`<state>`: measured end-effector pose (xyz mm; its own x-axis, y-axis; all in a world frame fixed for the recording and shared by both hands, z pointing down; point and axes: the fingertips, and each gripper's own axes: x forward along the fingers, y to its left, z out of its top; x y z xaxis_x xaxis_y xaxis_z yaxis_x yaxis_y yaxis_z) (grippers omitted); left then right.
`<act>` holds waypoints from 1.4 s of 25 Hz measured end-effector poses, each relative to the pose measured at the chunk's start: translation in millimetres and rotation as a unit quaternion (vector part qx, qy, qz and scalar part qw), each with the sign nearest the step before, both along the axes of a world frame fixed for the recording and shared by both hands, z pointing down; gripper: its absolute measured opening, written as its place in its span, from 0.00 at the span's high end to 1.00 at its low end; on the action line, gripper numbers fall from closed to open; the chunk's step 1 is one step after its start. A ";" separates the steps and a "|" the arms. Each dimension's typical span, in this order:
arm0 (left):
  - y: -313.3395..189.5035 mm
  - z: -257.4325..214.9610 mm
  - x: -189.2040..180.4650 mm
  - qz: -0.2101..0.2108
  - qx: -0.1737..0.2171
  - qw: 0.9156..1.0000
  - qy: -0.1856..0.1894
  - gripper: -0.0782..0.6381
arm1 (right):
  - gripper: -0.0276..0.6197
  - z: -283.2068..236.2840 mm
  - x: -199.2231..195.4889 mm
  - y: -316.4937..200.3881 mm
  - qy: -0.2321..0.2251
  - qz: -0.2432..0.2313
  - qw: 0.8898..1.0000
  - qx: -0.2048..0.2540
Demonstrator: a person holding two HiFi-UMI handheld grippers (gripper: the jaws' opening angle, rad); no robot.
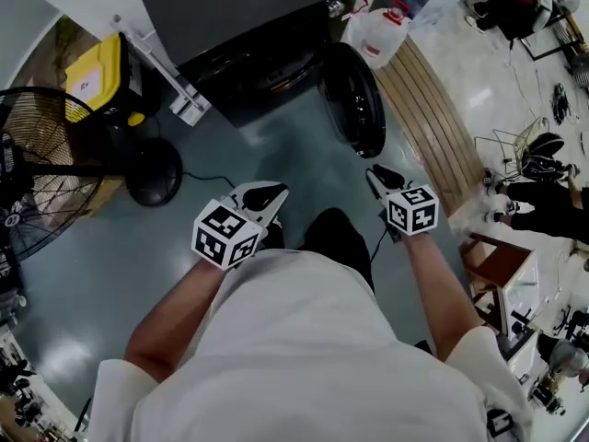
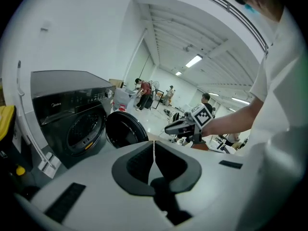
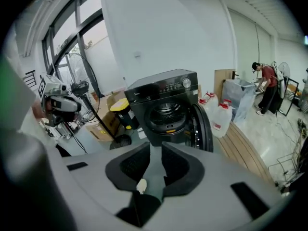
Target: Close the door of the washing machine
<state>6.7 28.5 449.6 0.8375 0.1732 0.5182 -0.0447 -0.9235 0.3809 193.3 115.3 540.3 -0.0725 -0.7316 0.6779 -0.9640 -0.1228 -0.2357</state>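
Nearest the head camera we see the person's white shirt (image 1: 304,357), and beyond it two grippers held over the grey-green floor (image 1: 276,145). We read the left gripper (image 1: 266,194) as closed: its pads meet along a thin line, with nothing between them. We read the right gripper (image 1: 386,179) as slightly parted, with a narrow, empty gap between the pads. Ahead stands the black washer (image 1: 248,17). Its round door (image 1: 354,99) is swung out to the right of the drum mouth (image 3: 166,114), which is uncovered. The door is well apart from both grippers. Left of the washer we note a yellow bin (image 1: 97,76) and a fan (image 1: 37,168). Right of it we note white jugs (image 1: 377,33) and a slatted wooden strip (image 1: 433,109).
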 end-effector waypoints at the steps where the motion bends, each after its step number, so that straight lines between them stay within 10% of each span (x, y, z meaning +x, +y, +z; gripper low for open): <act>1: -7.0 3.0 1.5 0.006 0.000 1.000 -0.003 0.86 | 0.82 4.3 10.4 -4.6 0.002 0.010 1.000 -0.005; 16: -61.0 8.4 96.5 -0.077 -0.012 0.997 -0.026 0.86 | 0.77 105.5 189.6 -75.4 0.005 -0.011 0.995 -0.098; 35: -68.8 15.7 148.2 -0.157 -0.014 0.986 -0.050 0.86 | 0.80 161.1 197.6 -103.6 -0.064 -0.115 0.982 -0.134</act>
